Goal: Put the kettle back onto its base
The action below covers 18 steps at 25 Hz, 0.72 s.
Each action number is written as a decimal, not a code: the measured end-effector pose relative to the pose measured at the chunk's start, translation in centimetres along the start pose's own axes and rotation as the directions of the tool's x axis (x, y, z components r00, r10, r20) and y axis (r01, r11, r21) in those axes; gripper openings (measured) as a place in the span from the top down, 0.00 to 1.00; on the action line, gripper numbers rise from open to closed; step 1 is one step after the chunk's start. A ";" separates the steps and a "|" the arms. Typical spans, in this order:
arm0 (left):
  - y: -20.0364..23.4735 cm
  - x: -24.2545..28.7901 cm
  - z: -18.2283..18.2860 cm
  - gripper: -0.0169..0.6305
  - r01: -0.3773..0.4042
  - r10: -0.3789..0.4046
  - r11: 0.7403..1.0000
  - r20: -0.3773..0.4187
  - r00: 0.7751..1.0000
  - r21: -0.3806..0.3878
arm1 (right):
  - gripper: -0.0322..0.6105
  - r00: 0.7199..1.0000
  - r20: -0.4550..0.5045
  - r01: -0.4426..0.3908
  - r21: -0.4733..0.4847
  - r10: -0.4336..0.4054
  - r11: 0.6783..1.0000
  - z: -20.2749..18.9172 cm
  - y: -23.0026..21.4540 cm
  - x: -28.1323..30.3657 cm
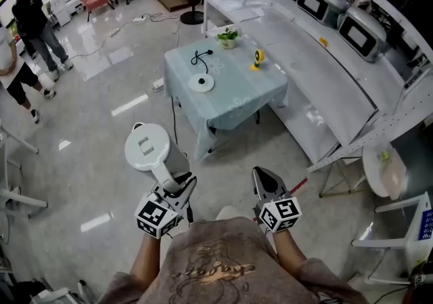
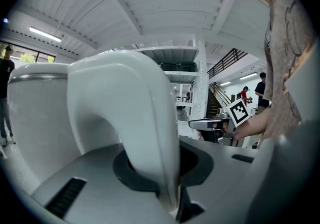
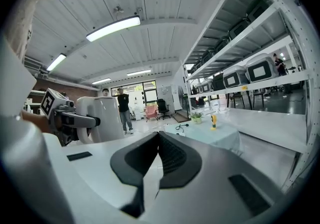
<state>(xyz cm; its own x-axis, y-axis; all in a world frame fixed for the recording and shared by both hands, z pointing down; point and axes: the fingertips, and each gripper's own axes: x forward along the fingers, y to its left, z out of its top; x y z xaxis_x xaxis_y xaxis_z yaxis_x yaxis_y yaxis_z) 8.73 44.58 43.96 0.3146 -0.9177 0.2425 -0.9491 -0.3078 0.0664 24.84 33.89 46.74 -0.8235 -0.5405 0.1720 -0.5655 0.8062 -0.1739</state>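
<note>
The white kettle (image 1: 147, 149) hangs in the air over the floor, well short of the table. My left gripper (image 1: 177, 186) is shut on its handle (image 2: 145, 128), which fills the left gripper view. The round white kettle base (image 1: 201, 82) with its black cord lies on the table with the light blue cloth (image 1: 237, 96) ahead. My right gripper (image 1: 265, 177) is beside the left one, shut, with nothing in it. In the right gripper view the kettle (image 3: 102, 118) shows at the left and the table (image 3: 220, 135) farther off.
On the table's far side stand a small potted plant (image 1: 227, 37) and a yellow object (image 1: 258, 59). A long white counter with microwave ovens (image 1: 318, 1) runs along the right. People (image 1: 30, 22) stand at the far left. A round white stand (image 1: 384, 170) is at the right.
</note>
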 end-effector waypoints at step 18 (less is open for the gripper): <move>7.6 5.7 1.0 0.86 -0.012 0.012 0.999 -0.009 1.000 -0.035 | 0.95 1.000 -0.022 -0.020 0.003 0.020 1.000 0.2 -2.3 9.3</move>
<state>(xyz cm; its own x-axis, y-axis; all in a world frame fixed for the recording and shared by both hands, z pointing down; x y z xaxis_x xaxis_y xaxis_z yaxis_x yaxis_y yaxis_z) 3.30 36.71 44.84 0.3032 -0.9189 0.2523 -0.9528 -0.2876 0.0976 18.46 26.96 48.59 -0.8338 -0.5187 0.1893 -0.5487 0.8164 -0.1801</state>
